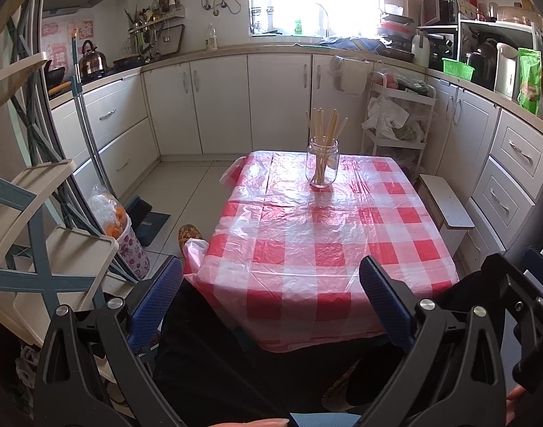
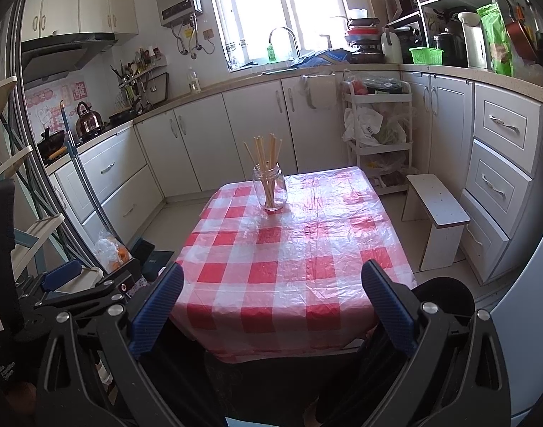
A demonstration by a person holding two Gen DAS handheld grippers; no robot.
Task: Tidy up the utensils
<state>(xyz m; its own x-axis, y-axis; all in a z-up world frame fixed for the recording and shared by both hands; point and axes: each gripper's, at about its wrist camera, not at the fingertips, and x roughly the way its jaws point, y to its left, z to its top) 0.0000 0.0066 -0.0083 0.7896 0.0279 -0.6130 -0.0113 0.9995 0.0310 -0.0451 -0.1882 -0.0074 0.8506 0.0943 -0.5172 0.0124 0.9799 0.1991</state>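
Note:
A clear glass jar (image 1: 322, 167) (image 2: 270, 190) stands upright near the far end of a small table with a red-and-white checked cloth (image 1: 317, 249) (image 2: 289, 256). Several wooden chopsticks (image 1: 326, 131) (image 2: 266, 156) stand in it, leaning apart. My left gripper (image 1: 271, 274) is open and empty, held low in front of the table's near edge. My right gripper (image 2: 271, 277) is also open and empty, at the near edge. The left gripper's blue pad shows at the left of the right wrist view.
White kitchen cabinets (image 1: 218, 103) run around the room. A white stool (image 2: 438, 210) stands right of the table, a white cart (image 2: 378, 135) with bags behind it. A folding rack (image 1: 40, 213) and a bin (image 1: 125, 238) stand at the left. Dark-clothed legs lie below the grippers.

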